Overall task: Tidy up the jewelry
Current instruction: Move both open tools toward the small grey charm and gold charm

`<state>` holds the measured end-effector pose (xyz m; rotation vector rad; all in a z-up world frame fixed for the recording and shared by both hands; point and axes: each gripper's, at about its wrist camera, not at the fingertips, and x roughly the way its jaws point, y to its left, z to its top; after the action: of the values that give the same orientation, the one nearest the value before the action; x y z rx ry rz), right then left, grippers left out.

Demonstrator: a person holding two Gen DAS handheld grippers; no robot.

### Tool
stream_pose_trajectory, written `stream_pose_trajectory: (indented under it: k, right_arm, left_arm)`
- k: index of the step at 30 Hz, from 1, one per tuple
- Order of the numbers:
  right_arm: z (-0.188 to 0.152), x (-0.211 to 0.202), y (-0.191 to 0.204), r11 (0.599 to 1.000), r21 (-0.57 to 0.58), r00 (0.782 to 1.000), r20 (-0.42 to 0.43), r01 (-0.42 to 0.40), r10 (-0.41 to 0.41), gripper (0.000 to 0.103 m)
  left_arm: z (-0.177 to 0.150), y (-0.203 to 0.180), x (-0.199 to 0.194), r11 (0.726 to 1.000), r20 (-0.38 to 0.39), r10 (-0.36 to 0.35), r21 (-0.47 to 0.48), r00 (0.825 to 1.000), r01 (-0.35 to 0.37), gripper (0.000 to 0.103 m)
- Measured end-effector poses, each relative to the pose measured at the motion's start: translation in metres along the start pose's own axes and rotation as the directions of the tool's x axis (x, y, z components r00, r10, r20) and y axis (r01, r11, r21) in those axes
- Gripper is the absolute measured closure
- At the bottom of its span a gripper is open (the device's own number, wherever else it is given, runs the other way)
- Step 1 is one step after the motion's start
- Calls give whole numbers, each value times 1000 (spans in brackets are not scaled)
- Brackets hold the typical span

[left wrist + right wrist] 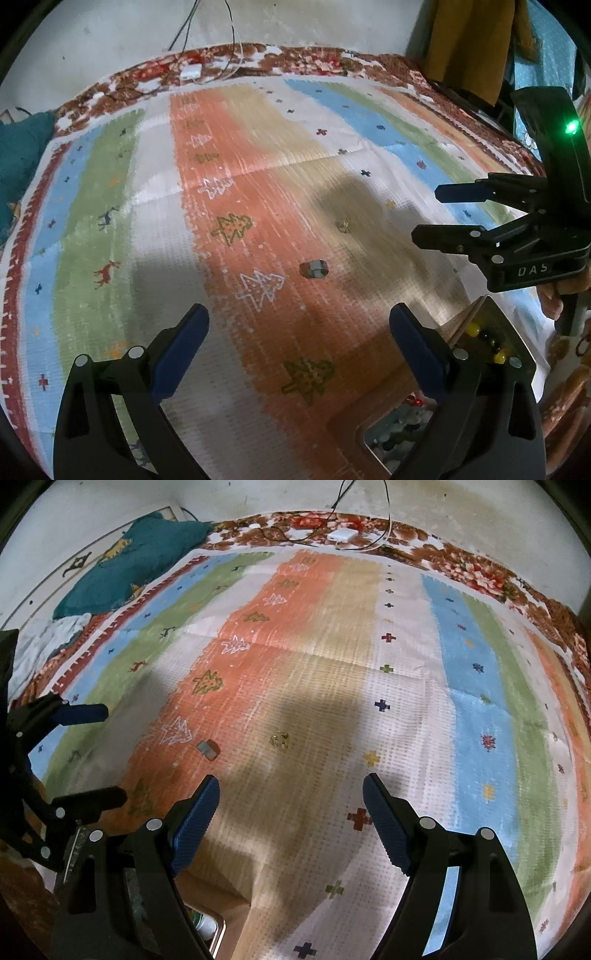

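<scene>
Black hand-held gripper [291, 801], blue ribbed pads [195, 827].

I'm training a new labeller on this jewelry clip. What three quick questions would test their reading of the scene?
1. True or false: the right gripper holds a ring.
2. Which lies on the orange stripe of the mat: A) the silver ring B) the gold ring?
3. Fill in: the open box holds yellow and dark ____.

Key: 1 false, it is open and empty; 2 A; 3 beads.
</scene>
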<state>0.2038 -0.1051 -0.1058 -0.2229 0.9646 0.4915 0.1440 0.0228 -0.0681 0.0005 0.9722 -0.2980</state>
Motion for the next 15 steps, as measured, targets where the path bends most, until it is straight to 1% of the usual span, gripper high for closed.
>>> stream_pose_trajectory:
  k: [10,15]
  right_arm:
    - [3,16,-1,1000,-28,1000,-17,5,-6,23]
    - [5,26,0,999,-46,1000,-31,0,-1,23]
  left_arm:
    - [6,-4,14,998,-48,-52,28,997,54,14]
    - [8,-4,23,997,-66,-56,42,996,59,15]
